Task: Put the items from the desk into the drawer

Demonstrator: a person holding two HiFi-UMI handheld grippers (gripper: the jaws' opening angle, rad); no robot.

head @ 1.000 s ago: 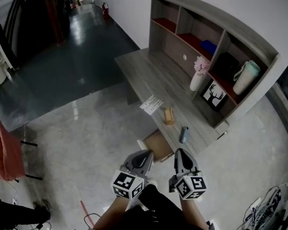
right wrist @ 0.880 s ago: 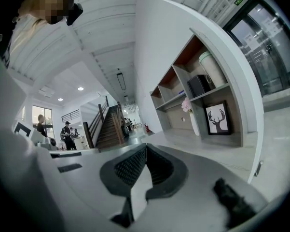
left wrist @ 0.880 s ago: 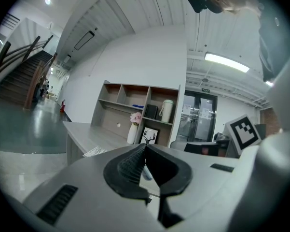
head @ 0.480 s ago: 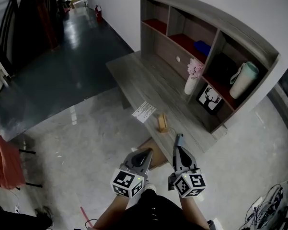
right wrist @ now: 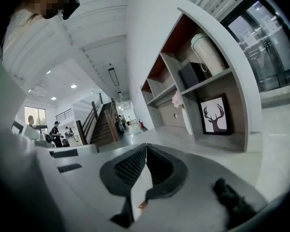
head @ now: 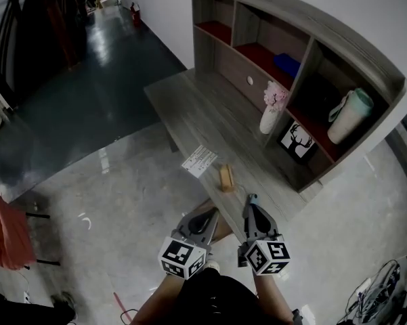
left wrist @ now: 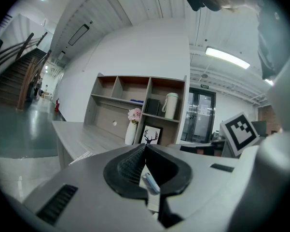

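The grey wooden desk (head: 203, 114) runs away from the person, and its shelf unit (head: 305, 19) stands along the back edge, cut off at the top of the head view. Below the front edge, at the near end, the open drawer (head: 221, 227) shows only a brown sliver between the two grippers.

The left gripper (head: 208, 215) and the right gripper (head: 252, 203) hover side by side over that near end. Each has its jaws pressed together at the tips with nothing gripped.

A white vase with pink flowers (head: 269, 116) stands against the shelf unit, beside a deer picture (head: 297, 143) and a pale bottle (head: 350, 116) in its compartments. A printed leaflet (head: 199, 159) lies at the front edge, with a small wooden block (head: 225, 177) just beside it. A little blue-grey item (left wrist: 151, 183) shows only through the hollow behind the left jaws, and what it is cannot be made out.
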